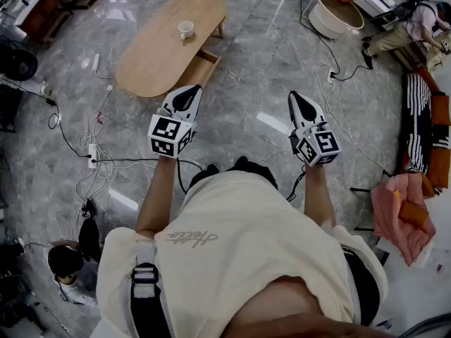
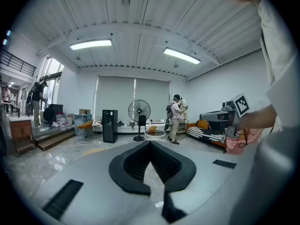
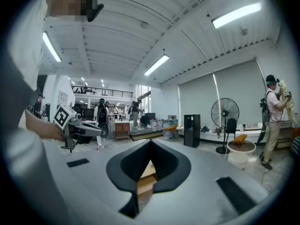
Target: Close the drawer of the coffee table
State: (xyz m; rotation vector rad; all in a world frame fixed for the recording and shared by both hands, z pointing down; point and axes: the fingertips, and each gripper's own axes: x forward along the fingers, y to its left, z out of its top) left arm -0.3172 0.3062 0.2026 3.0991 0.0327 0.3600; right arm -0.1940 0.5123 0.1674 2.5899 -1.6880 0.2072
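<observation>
Standing well back from the low, rounded desk of light wood (image 1: 158,51), the person holds both claws out over the grey marble floor (image 1: 268,55). The desk's shallow wooden drawer (image 1: 200,69) juts from the side nearer the person, open and untouched, well apart from either claw. A small white cup (image 1: 185,29) sits on the desktop beyond it.

The left claw (image 1: 186,97) has its black jaws pressed together at the tips with nothing between them. The right claw (image 1: 303,106) is likewise closed and empty, and a sliver of pale wood shows through the slit below its tips.

Closing has not begun, and the approach looks like the first hazard. Black cables (image 1: 134,162) and a white power strip (image 1: 92,153) lie on the floor to the left, and a foot could catch on them. At the drawer, a push landing off-centre would likely skew and jam it. The narrow closed tips might slip off its front edge, and too hard a shove could slide the desk and upset the cup.
</observation>
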